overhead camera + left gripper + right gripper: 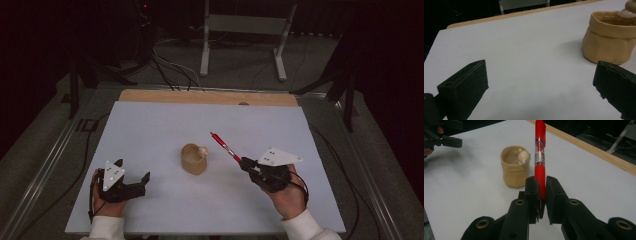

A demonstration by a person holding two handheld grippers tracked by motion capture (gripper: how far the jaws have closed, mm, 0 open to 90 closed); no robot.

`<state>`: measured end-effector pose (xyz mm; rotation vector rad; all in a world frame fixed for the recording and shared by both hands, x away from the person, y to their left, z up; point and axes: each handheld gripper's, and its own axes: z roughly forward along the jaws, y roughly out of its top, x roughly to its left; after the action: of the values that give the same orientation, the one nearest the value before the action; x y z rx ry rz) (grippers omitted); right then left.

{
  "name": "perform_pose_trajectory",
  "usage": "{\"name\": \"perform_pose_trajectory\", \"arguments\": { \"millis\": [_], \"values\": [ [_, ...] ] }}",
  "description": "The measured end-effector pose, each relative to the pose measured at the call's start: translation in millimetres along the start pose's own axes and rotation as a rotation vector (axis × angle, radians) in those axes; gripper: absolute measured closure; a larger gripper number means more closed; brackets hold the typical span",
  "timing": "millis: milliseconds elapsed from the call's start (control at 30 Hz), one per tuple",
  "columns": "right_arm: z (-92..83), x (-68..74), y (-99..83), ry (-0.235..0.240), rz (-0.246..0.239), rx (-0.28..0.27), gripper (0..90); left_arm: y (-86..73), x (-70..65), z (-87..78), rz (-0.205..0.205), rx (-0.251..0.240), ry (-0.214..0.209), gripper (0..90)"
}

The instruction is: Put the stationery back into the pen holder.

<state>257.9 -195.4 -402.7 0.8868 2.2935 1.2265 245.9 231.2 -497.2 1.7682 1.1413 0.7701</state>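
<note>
A tan cup shaped like a rolled bag stands in the middle of the white table, with a small pale figure on its rim. My right gripper is shut on a red pen, which sticks out up and to the left, above the table to the right of the cup. In the right gripper view the pen rises between the closed jaws of that gripper, beside the cup. My left gripper rests open near the front left, its jaws wide apart with the cup ahead on the right.
The white table top has a wooden strip along its far edge. Beyond it stand a grey metal frame and cables on the floor. Dark stands flank both sides.
</note>
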Motion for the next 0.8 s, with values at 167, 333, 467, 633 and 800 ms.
{"name": "perform_pose_trajectory", "arguments": {
  "millis": [167,333,467,633,800],
  "values": [
    [8.3,0.3,4.9,0.027,-0.004,0.015,81.3,-0.1,-0.4,0.4,0.001,0.000,0.000,0.3],
    [16.5,3.4,7.1,0.048,-0.004,0.024,81.3,-0.2,-0.3,0.6,0.002,0.003,-0.001,0.3],
    [22.1,7.7,8.9,0.061,-0.011,0.030,81.2,-0.3,-0.4,0.9,0.003,0.004,-0.002,0.3],
    [29.5,15.2,12.1,0.079,-0.032,0.044,81.2,-0.3,-0.7,1.3,0.004,0.010,-0.001,0.3],
    [37.8,22.0,15.2,0.090,-0.053,0.060,81.2,-0.3,-0.7,1.5,0.004,0.011,-0.002,0.3]
  ]
}}
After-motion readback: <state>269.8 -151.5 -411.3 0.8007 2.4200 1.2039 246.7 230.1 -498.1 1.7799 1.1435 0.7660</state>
